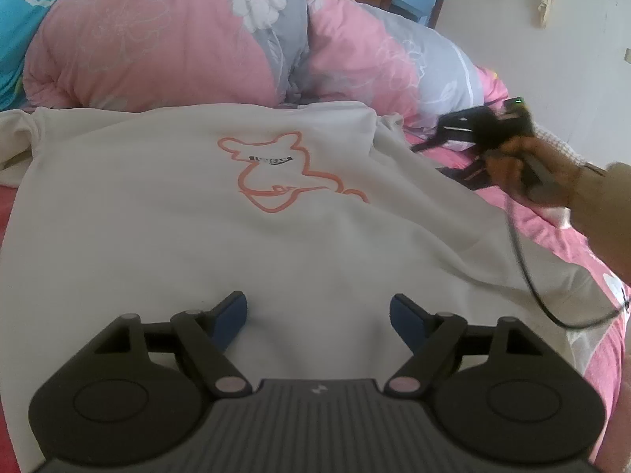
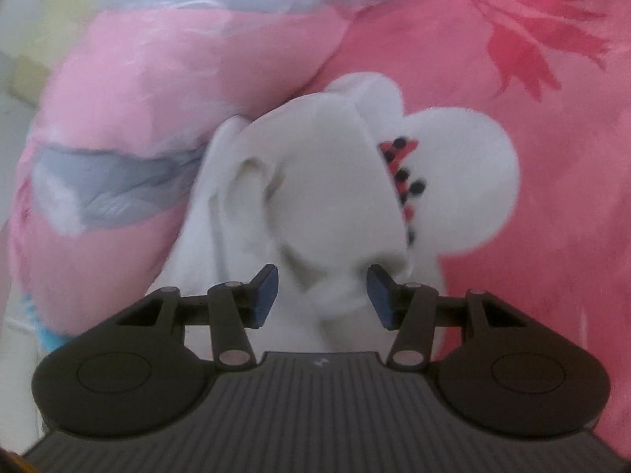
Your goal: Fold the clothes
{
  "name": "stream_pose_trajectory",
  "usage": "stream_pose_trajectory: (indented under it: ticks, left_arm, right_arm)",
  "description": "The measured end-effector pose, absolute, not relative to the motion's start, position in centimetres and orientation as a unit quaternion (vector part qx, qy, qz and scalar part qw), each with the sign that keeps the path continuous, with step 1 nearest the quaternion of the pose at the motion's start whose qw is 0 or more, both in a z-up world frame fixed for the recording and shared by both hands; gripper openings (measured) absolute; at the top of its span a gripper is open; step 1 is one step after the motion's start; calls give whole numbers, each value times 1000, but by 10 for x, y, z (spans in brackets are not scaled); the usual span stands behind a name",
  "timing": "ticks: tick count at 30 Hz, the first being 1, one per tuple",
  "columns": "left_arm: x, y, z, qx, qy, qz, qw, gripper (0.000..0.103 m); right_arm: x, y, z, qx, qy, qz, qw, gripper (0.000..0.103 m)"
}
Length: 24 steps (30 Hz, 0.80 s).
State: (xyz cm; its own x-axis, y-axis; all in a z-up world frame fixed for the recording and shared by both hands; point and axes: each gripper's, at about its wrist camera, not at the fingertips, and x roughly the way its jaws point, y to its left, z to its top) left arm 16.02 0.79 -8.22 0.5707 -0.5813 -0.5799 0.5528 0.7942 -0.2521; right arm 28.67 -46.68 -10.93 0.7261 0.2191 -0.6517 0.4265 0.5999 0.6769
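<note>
Clearly the folding is only at its beginning: the white sweatshirt (image 1: 244, 213) with the orange outline print lies spread flat on the bed (image 1: 599, 362), its back or front up, and no fold is visible in the body; both sleeves are not yet brought in, as far as I can see. At the far side is a pink and grey quilt (image 1: 165, 43). The left tongs (image 1: 318, 311) hang wide open above the near part of the sweatshirt, with nothing between the blue pads, so they are released. The right tongs (image 2: 322, 295) are about half open and stand around a bunched white part of the garment (image 2: 315, 181), probably a sleeve at the far right; the pads do not seem to press on it, so I judge it is not gripped. A hand (image 1: 528, 169) holds these tongs, with a cable (image 1: 528, 268) hanging down.
</note>
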Motion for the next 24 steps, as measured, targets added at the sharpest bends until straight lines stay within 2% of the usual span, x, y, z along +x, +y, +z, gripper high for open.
stream_pose_trajectory:
  ticks: [3,8,11,12,13,17,22,24]
  left_arm:
    - [159,8,-82,-19,334,-321,886,84]
    - [159,9,-82,-19,333,-322,886,84]
    - [159,9,-83,-20,332,-323,886,85]
    - [159,9,-83,-20,332,-324,886,85]
    - [160,9,-83,-21,332,-324,886,85]
    - [159,9,-83,-20,332,-324,886,85]
    - [160,10,-83,-19,332,-324,886,85]
    - [160,11,-82,-18,332,-324,886,85]
  right_arm:
    - [302,-476,-118,501,338,-40,796,51]
    - [333,-469,-117,464,340,-27,817,51]
    - [347,-464,-118,441,335,-17,832,37]
    - [352,-461,-118,426,336,-14,840,22]
    - [356,-457,-117,409,336,-11,848,15]
    - [350,-449,-100,337,303,-12,892,8]
    - [331,-467,-75,273,245,-81,927,7]
    - [332,-477,-76,259,247,-106,928,7]
